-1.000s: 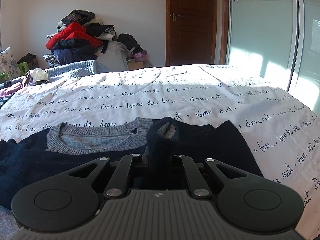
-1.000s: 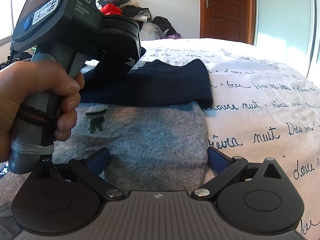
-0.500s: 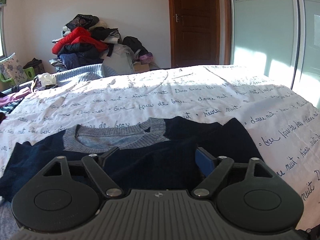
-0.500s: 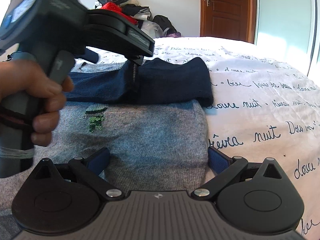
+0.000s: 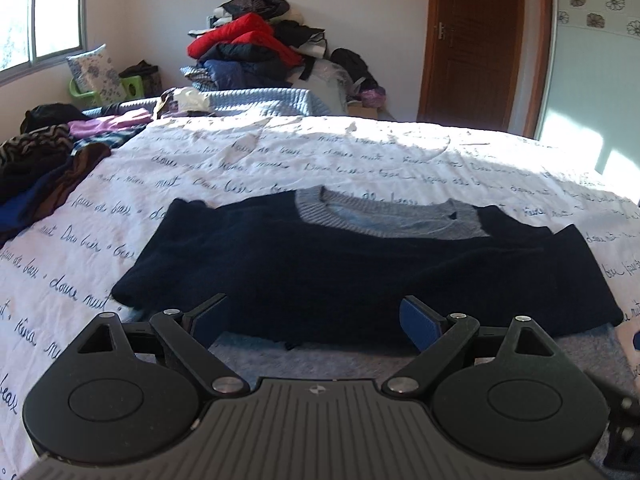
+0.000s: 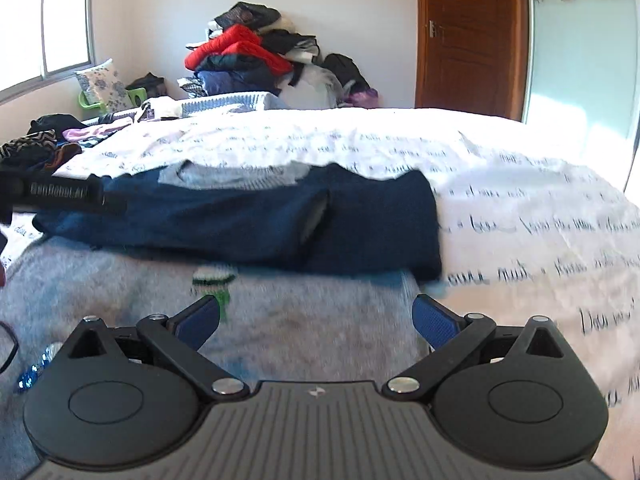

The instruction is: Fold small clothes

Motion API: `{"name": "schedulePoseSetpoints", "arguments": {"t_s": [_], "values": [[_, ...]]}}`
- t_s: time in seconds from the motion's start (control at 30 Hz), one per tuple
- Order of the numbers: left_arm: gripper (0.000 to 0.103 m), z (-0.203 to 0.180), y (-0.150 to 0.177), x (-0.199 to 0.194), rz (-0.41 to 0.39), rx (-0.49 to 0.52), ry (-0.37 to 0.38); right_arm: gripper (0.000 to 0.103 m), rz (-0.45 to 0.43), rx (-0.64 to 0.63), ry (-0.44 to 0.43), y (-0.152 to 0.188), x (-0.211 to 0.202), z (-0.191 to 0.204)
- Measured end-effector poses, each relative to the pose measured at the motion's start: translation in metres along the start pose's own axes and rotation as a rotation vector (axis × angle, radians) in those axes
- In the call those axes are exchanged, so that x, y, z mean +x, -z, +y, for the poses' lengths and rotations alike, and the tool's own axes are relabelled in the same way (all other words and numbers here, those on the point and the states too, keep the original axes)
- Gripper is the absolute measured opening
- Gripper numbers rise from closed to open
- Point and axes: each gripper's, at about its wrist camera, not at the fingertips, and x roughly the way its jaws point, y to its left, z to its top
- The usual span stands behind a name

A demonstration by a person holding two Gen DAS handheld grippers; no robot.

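A small sweater lies on the bed. Its navy top part (image 5: 360, 272) with a grey collar (image 5: 384, 220) is folded over its grey body (image 6: 120, 292), which has a green and white motif (image 6: 212, 280). My left gripper (image 5: 314, 320) hovers at the near edge of the navy fold. Its jaws are opening, and the pads (image 5: 420, 322) press on nothing. My right gripper (image 6: 316, 322) stands open over the grey body near its right edge, with nothing gripped. The housing of the left tool (image 6: 60, 196) pokes in at the left of the right wrist view.
The bed cover (image 5: 400, 160) is white with dark script. Loose clothes (image 5: 40, 160) lie along the bed's left edge. A tall heap of clothes (image 5: 248, 44) stands against the far wall. A brown door (image 5: 480, 40) and a sliding wardrobe panel (image 5: 592, 80) are at the back right.
My left gripper let go of the navy sleeve, opened wide and drew back to the left; the sleeve now lies flat. The hand and tool left the right view's centre. The right gripper rose a little.
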Motion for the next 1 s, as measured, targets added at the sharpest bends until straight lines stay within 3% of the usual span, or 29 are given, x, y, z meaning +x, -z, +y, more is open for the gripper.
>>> {"name": "schedulePoseSetpoints", "arguments": {"t_s": [0.13,0.17,0.23,0.33,0.43,0.57,0.6,0.73,0.87,1.0], "values": [[0.090,0.016,0.008,0.002,0.030,-0.022,-0.012,0.103,0.018,-0.014,-0.117,-0.026,0.033,0.007],[0.090,0.018,0.010,0.003,0.041,-0.011,-0.020,0.103,0.062,-0.022,-0.115,-0.029,0.047,0.009],[0.090,0.024,0.016,0.004,0.062,0.005,-0.045,0.103,0.184,-0.045,-0.019,-0.027,0.072,0.012],[0.091,0.038,0.022,-0.006,0.048,-0.007,-0.043,0.103,0.135,-0.053,0.061,-0.020,0.053,0.012],[0.091,0.045,0.028,-0.017,0.055,-0.012,-0.023,0.103,0.101,-0.018,0.008,-0.013,0.022,0.007],[0.092,0.044,0.046,-0.029,0.071,0.048,-0.014,0.103,0.202,-0.065,-0.121,0.004,0.012,0.013],[0.092,0.044,0.051,-0.032,0.074,0.063,-0.023,0.103,0.230,-0.089,-0.111,0.012,0.011,0.015],[0.092,0.053,0.070,-0.053,0.084,0.043,-0.031,0.103,0.197,-0.116,-0.045,0.028,-0.016,0.019],[0.093,0.067,0.087,-0.077,0.086,-0.040,0.012,0.103,0.213,-0.066,-0.107,0.037,-0.039,0.015],[0.093,0.073,0.099,-0.094,0.088,-0.017,-0.005,0.103,0.245,-0.172,-0.111,0.054,-0.063,0.023]]}}
